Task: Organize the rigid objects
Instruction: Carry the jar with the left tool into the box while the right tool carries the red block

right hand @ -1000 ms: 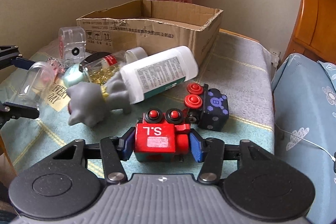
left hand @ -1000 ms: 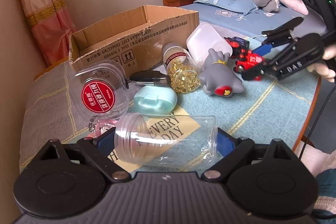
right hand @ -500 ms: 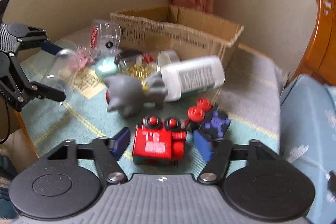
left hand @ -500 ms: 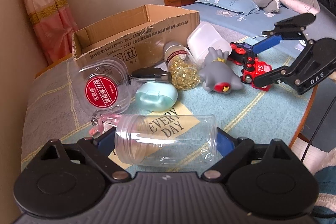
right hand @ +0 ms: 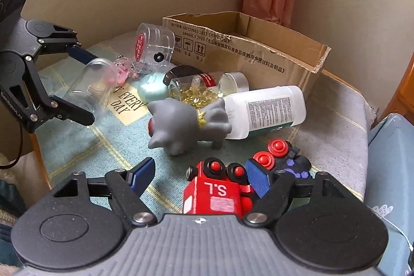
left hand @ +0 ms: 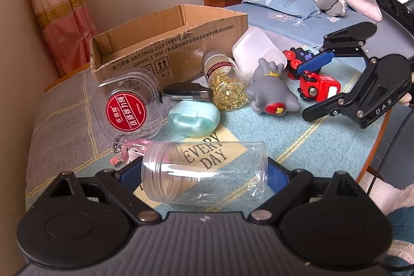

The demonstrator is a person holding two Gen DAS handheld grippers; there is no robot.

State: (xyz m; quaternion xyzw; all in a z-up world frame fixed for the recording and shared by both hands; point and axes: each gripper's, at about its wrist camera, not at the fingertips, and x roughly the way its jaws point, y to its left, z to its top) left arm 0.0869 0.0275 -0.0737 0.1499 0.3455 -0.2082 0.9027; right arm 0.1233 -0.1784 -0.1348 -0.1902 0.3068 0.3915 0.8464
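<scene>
A clear empty jar [left hand: 204,172] lies crosswise in my left gripper [left hand: 204,170], both blue pads pressing its ends. The right wrist view shows that left gripper [right hand: 89,89] holding the jar [right hand: 90,84] just above the cloth. The red toy train [right hand: 214,195] marked "S.L" stands on the table between the fingers of my right gripper [right hand: 199,168]. Those jaws are opening; the left pad is well off the train and the right pad sits beside it. From the left wrist, the right gripper [left hand: 305,92] straddles the train [left hand: 320,87]. A dark blue wagon [right hand: 295,164] is coupled behind it.
An open cardboard box [left hand: 165,43] stands at the back. In front lie a grey cat toy [left hand: 269,95], white bottle [right hand: 266,113], capsule bottle [left hand: 225,84], teal case [left hand: 194,118], red-labelled clear tub [left hand: 126,105] and pink keychain [left hand: 126,151]. The table edge [left hand: 375,146] borders a bed.
My right gripper let go of the red train: its jaws went from shut on it to spread wide, and it rolled and shifted a little. The left gripper and its jar stayed put.
</scene>
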